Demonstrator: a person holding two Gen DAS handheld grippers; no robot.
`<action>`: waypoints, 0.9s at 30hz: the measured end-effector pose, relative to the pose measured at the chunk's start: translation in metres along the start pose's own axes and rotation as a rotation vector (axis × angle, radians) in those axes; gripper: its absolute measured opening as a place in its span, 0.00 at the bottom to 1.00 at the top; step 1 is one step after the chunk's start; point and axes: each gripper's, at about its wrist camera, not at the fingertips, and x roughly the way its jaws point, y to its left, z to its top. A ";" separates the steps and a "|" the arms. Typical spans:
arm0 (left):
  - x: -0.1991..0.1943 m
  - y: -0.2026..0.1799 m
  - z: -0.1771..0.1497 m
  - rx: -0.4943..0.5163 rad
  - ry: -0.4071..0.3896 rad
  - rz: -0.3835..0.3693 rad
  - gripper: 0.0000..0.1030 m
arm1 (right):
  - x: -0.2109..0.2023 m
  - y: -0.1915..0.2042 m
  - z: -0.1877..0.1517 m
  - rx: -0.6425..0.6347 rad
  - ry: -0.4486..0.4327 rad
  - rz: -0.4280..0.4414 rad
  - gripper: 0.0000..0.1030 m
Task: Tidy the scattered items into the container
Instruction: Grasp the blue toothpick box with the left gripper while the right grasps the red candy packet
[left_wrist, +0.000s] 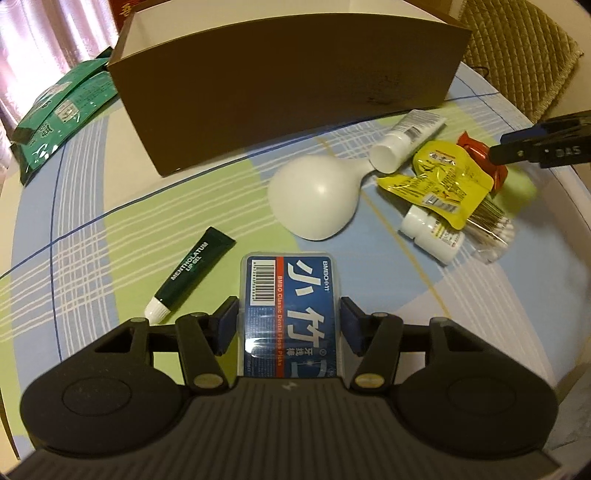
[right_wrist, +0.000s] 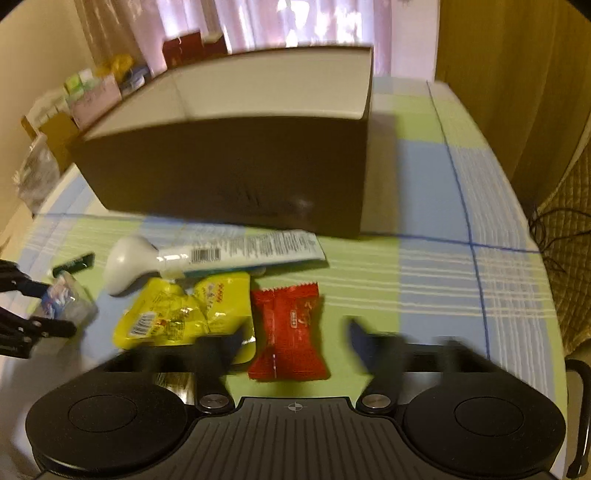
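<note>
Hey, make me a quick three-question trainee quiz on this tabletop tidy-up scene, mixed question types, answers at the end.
1. True or false: the left hand-held gripper has its fingers at either side of the blue dental floss pick box.
2. Multiple choice: which item lies between the open fingers of the right hand-held gripper? A) red snack packet B) green lip gel tube C) white spoon
3. Short answer: which scattered item touches the white tube's cap?

Key: 1 true; 2 A; 3 the white spoon's handle.
</note>
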 end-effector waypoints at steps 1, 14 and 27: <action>0.000 0.000 0.000 -0.004 0.000 0.001 0.52 | 0.002 -0.001 0.001 0.000 -0.005 0.003 0.51; 0.000 -0.001 -0.003 -0.010 0.009 -0.008 0.52 | 0.000 -0.003 -0.009 -0.037 0.107 0.003 0.29; 0.001 -0.007 -0.008 0.009 0.025 -0.010 0.52 | -0.010 0.002 -0.028 -0.050 0.096 -0.051 0.82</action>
